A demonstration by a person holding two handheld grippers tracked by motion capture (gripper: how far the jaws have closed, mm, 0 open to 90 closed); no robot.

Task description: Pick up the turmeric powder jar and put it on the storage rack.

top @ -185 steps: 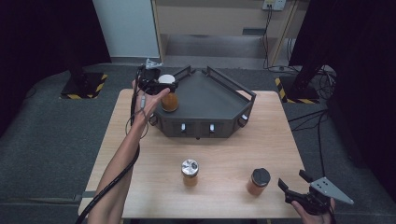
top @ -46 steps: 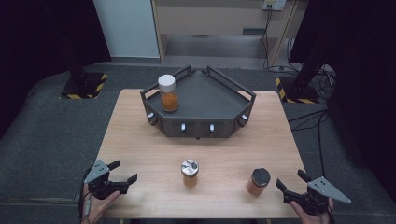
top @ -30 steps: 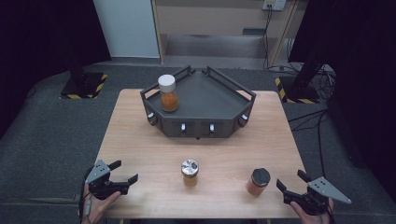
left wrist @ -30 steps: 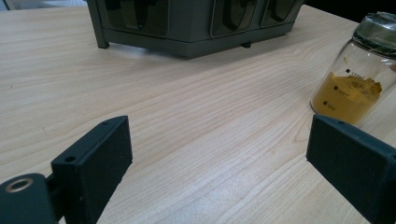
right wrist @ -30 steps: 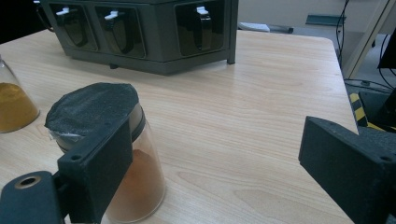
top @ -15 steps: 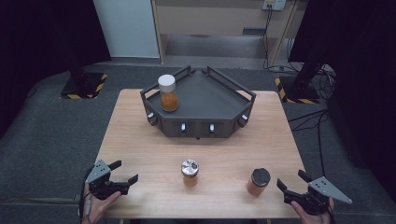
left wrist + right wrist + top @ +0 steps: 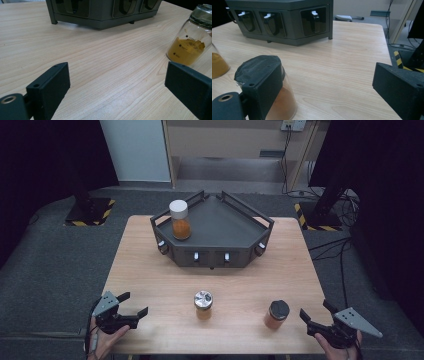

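A dark grey tray (image 7: pixel 250 227) sits at the back of the wooden table, and a white-lidded jar of orange powder (image 7: pixel 180 220) stands upright in its left corner. A silver-lidded jar (image 7: pixel 203 304) of yellow powder stands at front centre, seen to the right in the left gripper view (image 7: pixel 192 40). A black-lidded jar (image 7: pixel 277 314) stands front right. My left gripper (image 7: pixel 134 303) rests open at the front left corner, its jaws wide apart over bare wood (image 7: pixel 117 75). My right gripper (image 7: pixel 315 309) is open just right of the black-lidded jar (image 7: pixel 284 100), which shows behind its left jaw.
The tray's front wall (image 7: pixel 282 20) has several small windows with white knobs. Table edges lie close behind both hands. Grey carpet, a black-and-yellow striped base (image 7: pixel 90 215) and cables (image 7: pixel 345 245) surround the table.
Several seconds ago my left gripper was at the tray with the white-lidded jar; that jar now stands there alone and the gripper is at the front left. Nothing moved over the last second.
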